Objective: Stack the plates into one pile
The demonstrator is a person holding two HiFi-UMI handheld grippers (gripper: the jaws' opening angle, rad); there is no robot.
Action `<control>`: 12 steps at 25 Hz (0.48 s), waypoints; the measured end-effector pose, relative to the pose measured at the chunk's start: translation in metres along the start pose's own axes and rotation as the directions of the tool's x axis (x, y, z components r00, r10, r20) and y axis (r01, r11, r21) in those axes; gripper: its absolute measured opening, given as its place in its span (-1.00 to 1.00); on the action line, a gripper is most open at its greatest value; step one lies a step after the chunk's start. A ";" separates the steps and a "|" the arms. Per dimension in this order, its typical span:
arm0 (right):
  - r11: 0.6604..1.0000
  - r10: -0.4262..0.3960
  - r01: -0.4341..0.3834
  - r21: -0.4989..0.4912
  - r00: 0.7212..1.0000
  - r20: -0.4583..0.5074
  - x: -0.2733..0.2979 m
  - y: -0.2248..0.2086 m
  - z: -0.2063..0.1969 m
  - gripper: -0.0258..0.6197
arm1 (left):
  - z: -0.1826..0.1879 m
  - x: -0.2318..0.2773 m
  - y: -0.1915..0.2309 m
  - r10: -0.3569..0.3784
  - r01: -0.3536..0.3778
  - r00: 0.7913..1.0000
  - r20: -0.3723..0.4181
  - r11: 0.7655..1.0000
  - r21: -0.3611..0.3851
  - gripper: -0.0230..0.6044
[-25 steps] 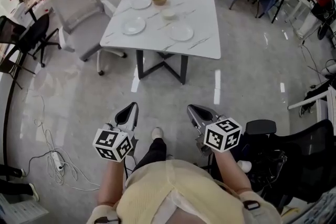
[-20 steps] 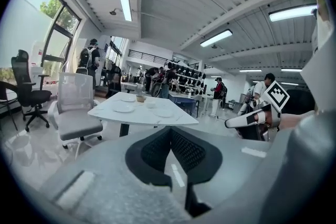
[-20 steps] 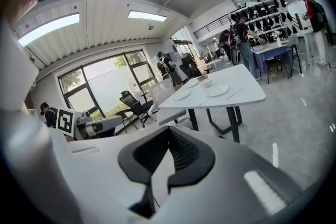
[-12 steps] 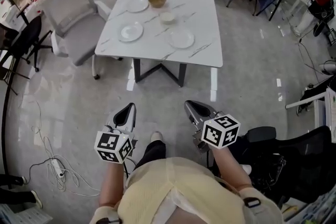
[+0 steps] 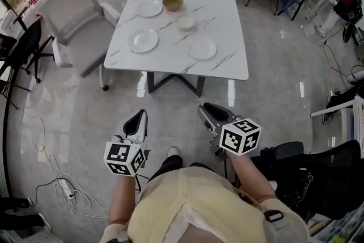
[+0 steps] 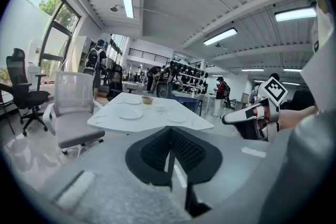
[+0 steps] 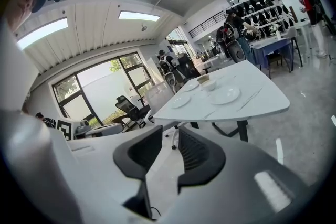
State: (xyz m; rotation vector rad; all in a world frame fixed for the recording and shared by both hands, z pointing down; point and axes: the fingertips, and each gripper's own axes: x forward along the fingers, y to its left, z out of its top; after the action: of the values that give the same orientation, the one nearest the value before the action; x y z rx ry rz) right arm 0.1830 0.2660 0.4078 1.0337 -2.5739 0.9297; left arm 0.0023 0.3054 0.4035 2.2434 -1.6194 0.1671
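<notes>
1. A big white counter [image 5: 227,60] with thin grey marble lines stands on a shiny grey floor [image 5: 85,105].
2. Three round white plates lie flat on the counter. Each one lies apart from the others, so they are not in a pile yet.
3. The far plate [image 5: 150,8] lies near the counter's far left corner.
4. The left plate [image 5: 144,41] lies near the counter's left edge, about halfway along it.
5. The right plate [image 5: 202,47] lies closer to the counter's near edge, a little right of the middle.
6. A small brown bowl [image 5: 172,3] sits by the counter's far edge, just beside the far plate.
7. A small white bowl [image 5: 185,23] sits near the counter's middle, between the brown bowl and the right plate.
8. A grey office chair [image 5: 74,11] stands beside the counter's left side.
9. A person in a pale yellow top [image 5: 187,208] stands well apart from the counter's near edge and holds both grippers out toward it, over the floor.
10. The left gripper [image 5: 138,120] has its two black jaws pressed together, with nothing between them.
11. The right gripper [image 5: 206,112] has just been opening its jaws. There is a gap between them, and only floor shows through it.
12. Both grippers are well apart from the counter and touch no plate.
</notes>
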 end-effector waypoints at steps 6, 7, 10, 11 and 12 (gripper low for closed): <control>1.000 -0.028 0.028 0.001 1.000 0.011 0.024 -0.005 0.015 -0.59 | 0.004 0.020 0.021 -0.017 0.017 1.000 -0.004 1.000 0.014 -0.92; 0.999 -0.033 0.033 0.003 0.999 0.007 0.025 -0.007 0.015 -0.57 | 0.004 0.023 0.021 -0.022 0.022 1.000 -0.005 1.000 0.012 -0.92; 0.999 -0.039 0.039 0.021 0.999 0.006 0.029 -0.014 0.019 -0.54 | 0.005 0.035 0.020 -0.035 0.035 0.999 -0.012 0.999 0.016 -0.92; 0.999 -0.038 0.037 0.029 0.999 0.010 0.032 -0.016 0.022 -0.54 | 0.006 0.040 0.021 -0.036 0.036 0.999 -0.014 0.999 0.019 -0.92; 0.999 -0.037 0.037 0.036 0.999 0.013 0.035 -0.018 0.026 -0.53 | 0.008 0.044 0.022 -0.038 0.038 0.999 -0.014 0.999 0.021 -0.92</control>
State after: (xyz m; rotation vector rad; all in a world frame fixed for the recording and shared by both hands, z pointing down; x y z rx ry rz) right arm 0.1705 0.2209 0.4108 1.0966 -2.5487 0.9666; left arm -0.0046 0.2569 0.4150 2.2816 -1.5740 0.1900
